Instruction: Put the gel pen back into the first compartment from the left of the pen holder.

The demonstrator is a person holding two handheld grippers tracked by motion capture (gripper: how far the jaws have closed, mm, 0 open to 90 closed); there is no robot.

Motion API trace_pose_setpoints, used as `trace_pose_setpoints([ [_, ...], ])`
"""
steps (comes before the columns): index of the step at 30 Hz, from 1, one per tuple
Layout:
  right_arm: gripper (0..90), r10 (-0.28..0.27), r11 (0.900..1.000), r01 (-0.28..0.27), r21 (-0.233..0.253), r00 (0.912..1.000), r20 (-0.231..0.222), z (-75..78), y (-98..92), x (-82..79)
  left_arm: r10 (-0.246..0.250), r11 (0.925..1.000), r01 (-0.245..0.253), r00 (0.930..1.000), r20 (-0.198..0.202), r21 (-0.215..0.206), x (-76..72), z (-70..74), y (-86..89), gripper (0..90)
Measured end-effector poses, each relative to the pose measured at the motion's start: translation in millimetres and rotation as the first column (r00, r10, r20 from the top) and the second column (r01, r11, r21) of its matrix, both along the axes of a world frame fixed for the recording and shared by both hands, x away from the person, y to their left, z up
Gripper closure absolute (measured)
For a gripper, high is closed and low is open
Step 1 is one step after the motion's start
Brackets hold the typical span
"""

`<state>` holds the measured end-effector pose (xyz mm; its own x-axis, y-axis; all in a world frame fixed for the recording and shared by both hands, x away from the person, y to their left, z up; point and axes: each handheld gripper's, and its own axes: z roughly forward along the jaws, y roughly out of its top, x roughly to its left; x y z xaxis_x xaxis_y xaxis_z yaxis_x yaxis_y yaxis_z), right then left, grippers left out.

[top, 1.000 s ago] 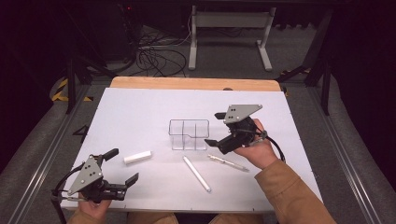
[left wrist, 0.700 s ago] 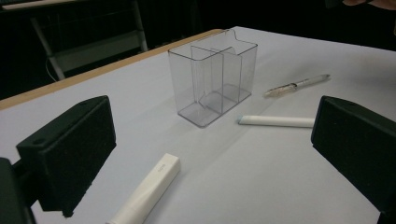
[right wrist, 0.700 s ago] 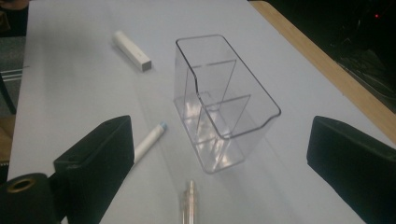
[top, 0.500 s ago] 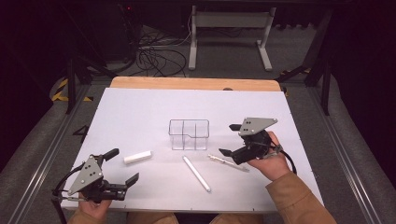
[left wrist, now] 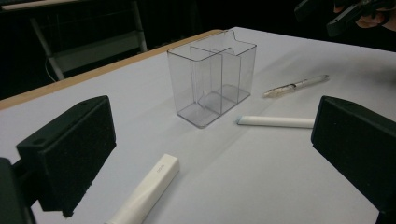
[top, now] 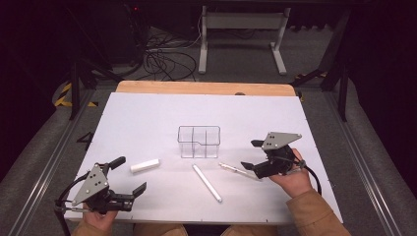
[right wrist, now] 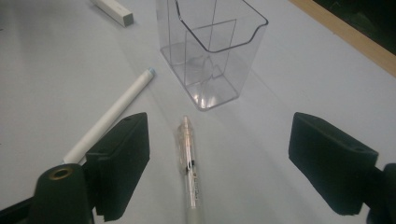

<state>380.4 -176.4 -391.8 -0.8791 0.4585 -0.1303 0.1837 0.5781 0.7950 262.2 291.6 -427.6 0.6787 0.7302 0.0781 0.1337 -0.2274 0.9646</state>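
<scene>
Clear plastic pen [right wrist: 190,177] lies flat on the table between our right gripper's [top: 252,155] wide-open jaws, probably not yet touched, so we go low and squeeze its middle gently.

Clear divided organizer [top: 198,141] stands upright mid white table [top: 147,113]; clear pen [top: 237,169] lies just right-front of it, long white marker [top: 206,182] in front of it, short white stick [top: 145,165] to its front-left. Right gripper [top: 249,155] sits right of the organizer, jaws apart, at the pen's right end, not gripping it. Left gripper [top: 130,175] rests well front-left of the organizer, jaws spread and empty, near the short stick.
</scene>
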Motion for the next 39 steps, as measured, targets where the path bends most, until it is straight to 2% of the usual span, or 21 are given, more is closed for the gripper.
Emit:
trace_pose_setpoints([
  [2,20.9,-0.009,1.000,0.009,-0.002,0.9999,0.006,-3.0,-3.8,-1.1,-0.001,1.0000,0.001,1.0000,-0.001,0.000,-0.1,0.1,0.0,0.6],
  [6,21.3,-0.021,0.999,0.021,0.026,0.9997,-0.009,-9.8,-11.0,-1.8,0.000,1.0000,0.000,1.0000,-0.001,-0.001,-0.1,0.0,-0.5,0.6],
  [12,21.3,-0.029,0.999,0.030,0.029,0.9994,-0.017,-14.3,-16.0,-2.5,-0.001,1.0000,0.001,1.0000,0.000,-0.002,-0.1,-0.1,-0.1,0.6],
  [21,21.2,-0.046,0.999,0.047,0.007,0.9988,-0.018,-21.7,-21.6,-4.2,-0.002,1.0000,0.002,1.0000,0.001,-0.003,-0.2,-0.1,0.0,0.6],
  [27,21.4,-0.049,0.999,0.049,0.014,0.9986,-0.019,-21.2,-23.2,-4.2,-0.001,1.0000,0.001,1.0000,0.000,-0.003,-0.2,-0.1,-0.4,0.6],
  [29,24.2,-0.044,0.999,0.044,0.010,0.9987,-0.026,-21.7,-22.8,-3.9,-0.001,1.0000,0.001,1.0000,-0.001,-0.002,-0.1,0.0,-0.3,0.6],
  [33,33.1,-0.012,1.000,0.012,-0.001,0.9970,-0.076,-23.5,-22.7,-2.0,-0.002,1.0000,0.002,1.0000,-0.002,-0.002,0.0,-0.1,-0.4,0.6],
  [39,37.4,-0.006,0.998,0.000,-0.059,0.9945,-0.105,-28.6,-19.5,0.7,-0.001,1.0000,0.001,1.0000,-0.001,-0.002,-0.1,-0.1,-0.2,0.6],
])
